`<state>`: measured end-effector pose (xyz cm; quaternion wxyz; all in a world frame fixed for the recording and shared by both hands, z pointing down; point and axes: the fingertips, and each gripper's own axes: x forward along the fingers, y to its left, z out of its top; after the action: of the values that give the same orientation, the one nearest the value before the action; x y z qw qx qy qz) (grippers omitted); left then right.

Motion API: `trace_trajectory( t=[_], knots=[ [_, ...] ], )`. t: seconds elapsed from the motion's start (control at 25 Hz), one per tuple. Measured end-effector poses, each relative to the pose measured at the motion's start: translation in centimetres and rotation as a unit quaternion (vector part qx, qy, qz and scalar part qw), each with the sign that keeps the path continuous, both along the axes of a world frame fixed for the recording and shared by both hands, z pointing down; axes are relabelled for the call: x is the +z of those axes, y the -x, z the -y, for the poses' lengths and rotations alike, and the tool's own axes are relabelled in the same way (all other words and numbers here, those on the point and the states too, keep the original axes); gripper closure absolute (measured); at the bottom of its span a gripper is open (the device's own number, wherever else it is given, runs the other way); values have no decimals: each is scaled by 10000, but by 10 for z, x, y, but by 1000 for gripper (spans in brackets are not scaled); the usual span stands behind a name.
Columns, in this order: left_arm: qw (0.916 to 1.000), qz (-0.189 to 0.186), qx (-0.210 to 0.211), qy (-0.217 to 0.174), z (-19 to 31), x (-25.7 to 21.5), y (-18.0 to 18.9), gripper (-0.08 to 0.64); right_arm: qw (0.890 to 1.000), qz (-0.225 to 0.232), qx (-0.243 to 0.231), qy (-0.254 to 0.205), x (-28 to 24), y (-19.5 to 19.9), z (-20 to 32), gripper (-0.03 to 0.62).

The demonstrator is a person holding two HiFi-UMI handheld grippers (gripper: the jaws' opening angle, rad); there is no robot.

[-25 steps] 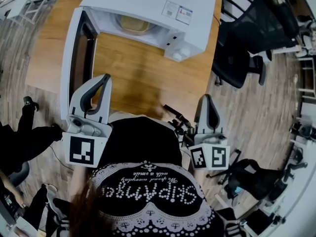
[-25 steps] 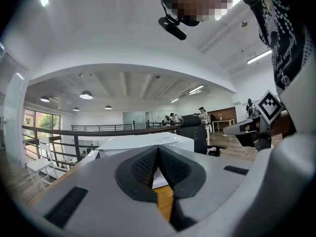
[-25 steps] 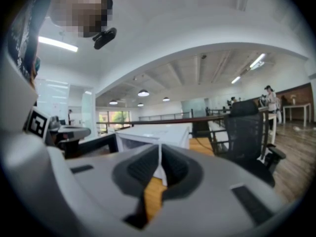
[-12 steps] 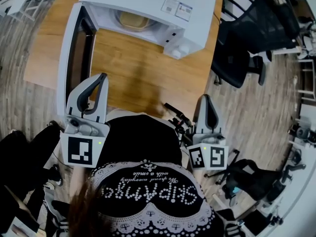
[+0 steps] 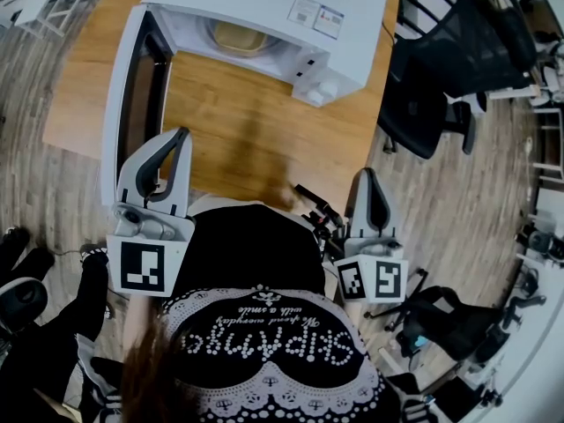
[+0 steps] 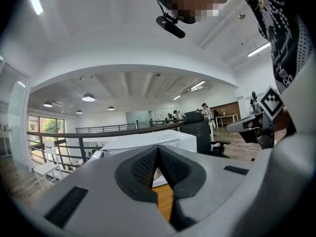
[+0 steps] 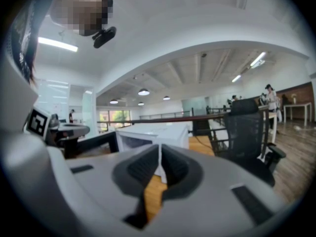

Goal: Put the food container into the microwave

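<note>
The white microwave (image 5: 264, 7) stands at the far side of the wooden table (image 5: 256, 139), its door (image 5: 132, 104) swung open to the left. A tan food container (image 5: 236, 38) sits inside the cavity. My left gripper (image 5: 182, 135) is held at the near table edge beside the door's end, jaws shut on nothing. My right gripper (image 5: 368, 175) hangs off the table's near right corner, also shut and empty. In the left gripper view the shut left gripper (image 6: 158, 149) points at the microwave (image 6: 143, 141). The right gripper (image 7: 160, 151) likewise faces the microwave (image 7: 155, 135).
A black office chair (image 5: 432, 86) stands right of the table. A person's dark legs and shoe (image 5: 35, 324) are at the lower left on the wood floor. Black equipment (image 5: 458, 320) lies on the floor at the lower right.
Both grippers have hardly moved; the left one has drifted slightly left. The person at the lower left has shifted position.
</note>
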<state>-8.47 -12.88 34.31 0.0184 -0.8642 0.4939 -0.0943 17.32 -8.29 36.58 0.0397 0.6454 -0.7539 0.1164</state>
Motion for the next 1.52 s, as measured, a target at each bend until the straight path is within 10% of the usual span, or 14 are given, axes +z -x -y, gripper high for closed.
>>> trace_trajectory(
  t=[1.52],
  knots=[
    [9998,177,131,11,3,2,-12,529,9999,-112,108,52,1,-12,-6,554]
  ],
)
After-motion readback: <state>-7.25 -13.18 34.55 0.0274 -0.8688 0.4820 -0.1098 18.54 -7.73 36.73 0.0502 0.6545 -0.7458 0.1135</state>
